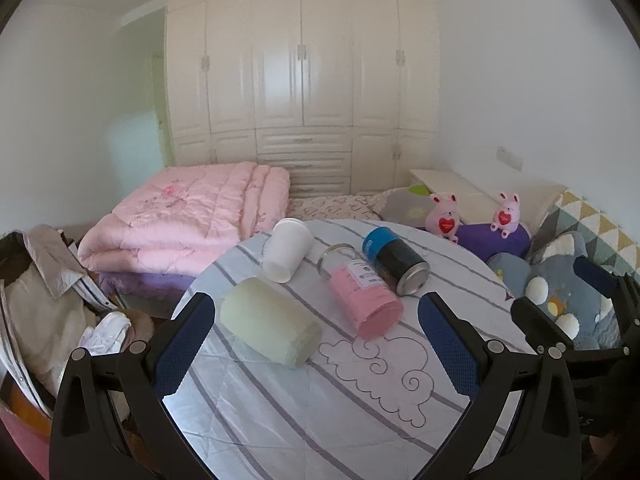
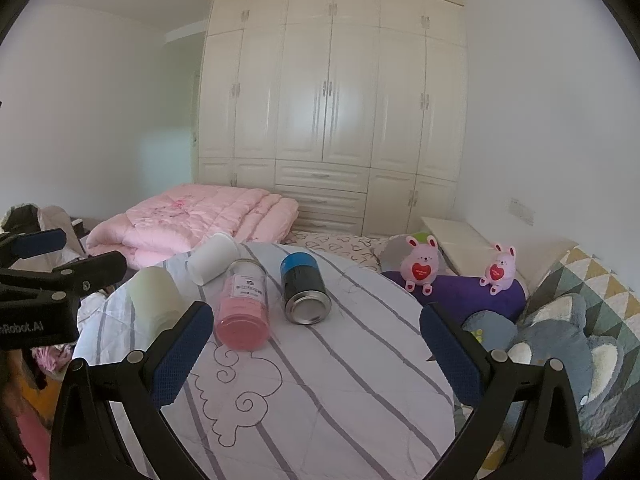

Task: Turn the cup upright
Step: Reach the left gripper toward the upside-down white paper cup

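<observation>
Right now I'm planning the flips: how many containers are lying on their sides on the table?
4: pale green cup nearest left, white cup behind it, pink bottle in the middle, blue-capped can on the right.

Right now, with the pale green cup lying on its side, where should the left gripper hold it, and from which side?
Grip the pale green cup across its round middle, coming from above with the open left gripper. It lies on the table, so its curved sides are free; a finger fits on each.

White paper cup (image 1: 287, 249) on its side, on round table (image 1: 360, 400)
</observation>
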A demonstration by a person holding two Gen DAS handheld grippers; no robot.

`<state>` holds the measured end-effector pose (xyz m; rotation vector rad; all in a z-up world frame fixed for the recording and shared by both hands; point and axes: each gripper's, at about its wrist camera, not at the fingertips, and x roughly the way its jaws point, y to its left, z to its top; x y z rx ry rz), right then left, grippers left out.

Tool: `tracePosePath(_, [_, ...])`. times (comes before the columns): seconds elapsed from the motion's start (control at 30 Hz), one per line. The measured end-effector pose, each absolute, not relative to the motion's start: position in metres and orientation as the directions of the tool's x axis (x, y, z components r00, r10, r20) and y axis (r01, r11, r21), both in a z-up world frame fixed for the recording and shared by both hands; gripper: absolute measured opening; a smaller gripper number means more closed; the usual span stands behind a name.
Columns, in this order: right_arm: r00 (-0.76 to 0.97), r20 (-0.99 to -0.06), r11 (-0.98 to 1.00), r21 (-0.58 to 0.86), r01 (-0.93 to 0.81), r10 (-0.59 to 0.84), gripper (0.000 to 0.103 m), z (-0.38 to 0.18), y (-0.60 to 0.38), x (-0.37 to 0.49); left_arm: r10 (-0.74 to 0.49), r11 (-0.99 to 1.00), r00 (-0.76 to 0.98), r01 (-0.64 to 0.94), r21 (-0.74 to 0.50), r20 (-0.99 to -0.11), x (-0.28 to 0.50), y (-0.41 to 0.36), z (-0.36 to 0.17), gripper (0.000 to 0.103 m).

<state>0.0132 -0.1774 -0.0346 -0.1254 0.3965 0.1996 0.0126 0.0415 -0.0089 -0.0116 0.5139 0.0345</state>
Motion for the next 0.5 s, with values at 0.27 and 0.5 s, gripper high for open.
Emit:
tracePosePath(0.27, [0.9, -0.399, 0.971, -0.075, -0.226, 0.178, 0.103, -0.038, -0.173, 0.019, 0.028, 0.998, 0.868, -0.049, -0.029, -0.495, 0.02, 0.049, -0.009, 0.103])
tracePosePath(0.5, [0.898, -0.4, 0.97, -0.076, -0.232, 0.183, 0.103, -0.037, -0.169, 0.023, 0.024, 0.999, 0.862, -0.031, -0.007, -0.507, 0.03, 0.046, -0.007, 0.103])
